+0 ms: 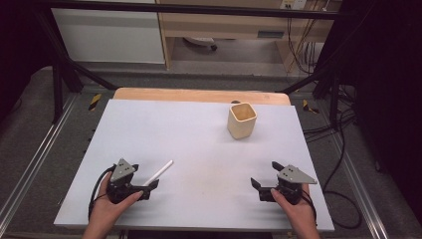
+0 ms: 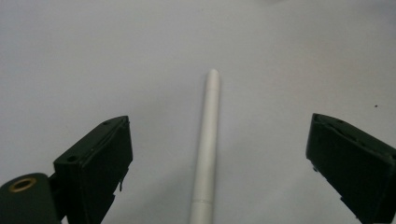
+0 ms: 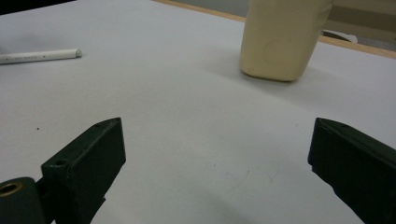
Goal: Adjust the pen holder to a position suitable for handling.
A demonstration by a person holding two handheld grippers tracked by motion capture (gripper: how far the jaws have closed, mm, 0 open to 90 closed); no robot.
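Observation:
A white pen (image 1: pixel 159 173) lies flat on the white table board (image 1: pixel 199 134), pointing away to the right. My left gripper (image 1: pixel 144 178) is open at the near left, a jaw on each side of the pen's near end without touching it. In the left gripper view the pen (image 2: pixel 208 140) runs up the middle between the wide-apart jaws of the left gripper (image 2: pixel 218 140). A beige square cup (image 1: pixel 242 120) stands upright at the far right. My right gripper (image 1: pixel 266 174) rests open and empty at the near right. The right gripper view shows the cup (image 3: pixel 280 37) ahead of the right gripper (image 3: pixel 217 140) and the pen (image 3: pixel 39 56) far left.
A wooden table edge (image 1: pixel 199 94) shows behind the white board. Black frame bars (image 1: pixel 64 69) and cables (image 1: pixel 343 149) run along the sides on the floor. Bare board lies between the two grippers and the cup.

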